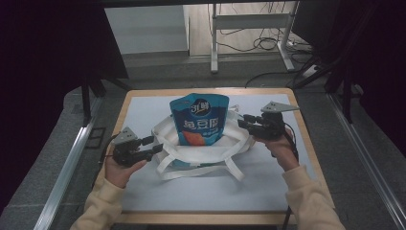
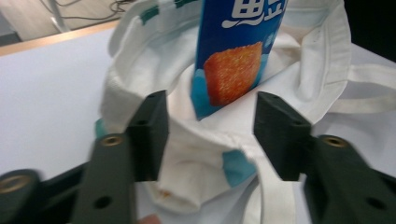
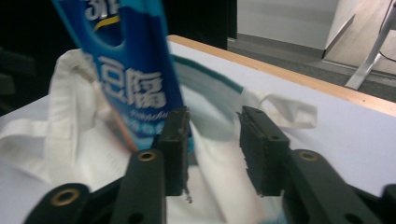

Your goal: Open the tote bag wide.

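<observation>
At the middle of the surface (image 1: pixel 143 191), on its pale mat, sits your white tote bag (image 1: pixel 165 132) with teal trim, mouth up and handles sprawled toward you. Standing upright inside it is a blue snack pouch (image 1: pixel 200 120), its upper half rising above the bag's rim; white lettering and an orange crisp picture show on its front.

Your left claw (image 1: pixel 154 145) sits at the bag's left rim. Its own view has the jaws apart, a fold of the rim cloth lying between them; the pads do not press on it.

Your right claw (image 1: pixel 243 120) is at the bag's right rim, held higher than the left. Its own view has the jaws apart, white bag cloth beyond the gap, the pouch just beside the left jaw. Whether that jaw touches the pouch cannot be told; nothing is clamped
</observation>
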{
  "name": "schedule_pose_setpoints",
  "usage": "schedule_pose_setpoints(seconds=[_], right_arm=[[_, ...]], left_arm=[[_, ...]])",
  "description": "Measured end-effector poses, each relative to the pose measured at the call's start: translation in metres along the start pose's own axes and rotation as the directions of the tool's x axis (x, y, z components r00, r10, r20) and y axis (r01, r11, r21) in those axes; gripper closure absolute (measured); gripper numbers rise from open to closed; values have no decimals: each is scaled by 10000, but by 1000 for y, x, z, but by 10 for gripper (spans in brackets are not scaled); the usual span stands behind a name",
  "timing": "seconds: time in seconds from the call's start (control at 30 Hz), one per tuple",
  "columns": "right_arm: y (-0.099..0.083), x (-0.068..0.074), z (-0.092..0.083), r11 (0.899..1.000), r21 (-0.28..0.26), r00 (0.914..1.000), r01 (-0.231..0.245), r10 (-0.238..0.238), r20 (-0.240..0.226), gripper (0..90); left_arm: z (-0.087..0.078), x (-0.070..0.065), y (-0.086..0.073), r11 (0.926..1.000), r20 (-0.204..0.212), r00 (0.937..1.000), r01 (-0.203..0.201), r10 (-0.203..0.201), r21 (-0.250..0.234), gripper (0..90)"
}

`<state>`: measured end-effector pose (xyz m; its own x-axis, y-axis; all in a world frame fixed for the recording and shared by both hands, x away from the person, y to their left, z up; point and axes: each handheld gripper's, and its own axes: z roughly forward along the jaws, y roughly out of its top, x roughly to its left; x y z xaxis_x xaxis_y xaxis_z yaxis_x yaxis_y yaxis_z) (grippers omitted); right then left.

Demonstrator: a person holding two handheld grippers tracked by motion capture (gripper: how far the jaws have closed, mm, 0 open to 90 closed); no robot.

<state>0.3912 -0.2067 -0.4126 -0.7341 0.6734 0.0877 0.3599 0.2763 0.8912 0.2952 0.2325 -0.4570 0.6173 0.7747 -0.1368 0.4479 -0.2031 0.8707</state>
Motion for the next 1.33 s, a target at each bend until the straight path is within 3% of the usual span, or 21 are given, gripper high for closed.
schedule_pose_setpoints(seconds=[0.23, 0.27, 0.53, 0.87, 1.33], right_arm=[[-22, 8, -30, 9998, -218, 9999, 0, 3, 145, 475], [-27, 8, -33, 9998, -203, 9999, -17, 20, 146, 470], [-69, 8, -52, 9993, 125, 9991, -347, 343, 255, 441], [-93, 3, -46, 9963, 733, 9982, -442, 412, 429, 429], [-98, 1, -43, 9963, 614, 9966, -601, 564, 603, 366]], left_arm=[[-17, 3, -16, 9996, -496, 9984, 279, -280, -38, 335], [-19, 3, -19, 9999, -626, 9979, 171, -170, 14, 326], [-29, 5, -43, 9988, -688, 9967, 450, -435, 208, 305], [-26, 7, -51, 9982, -796, 9958, 479, -449, 363, 302], [-20, 8, -51, 9983, -971, 9947, 375, -330, 452, 293]])
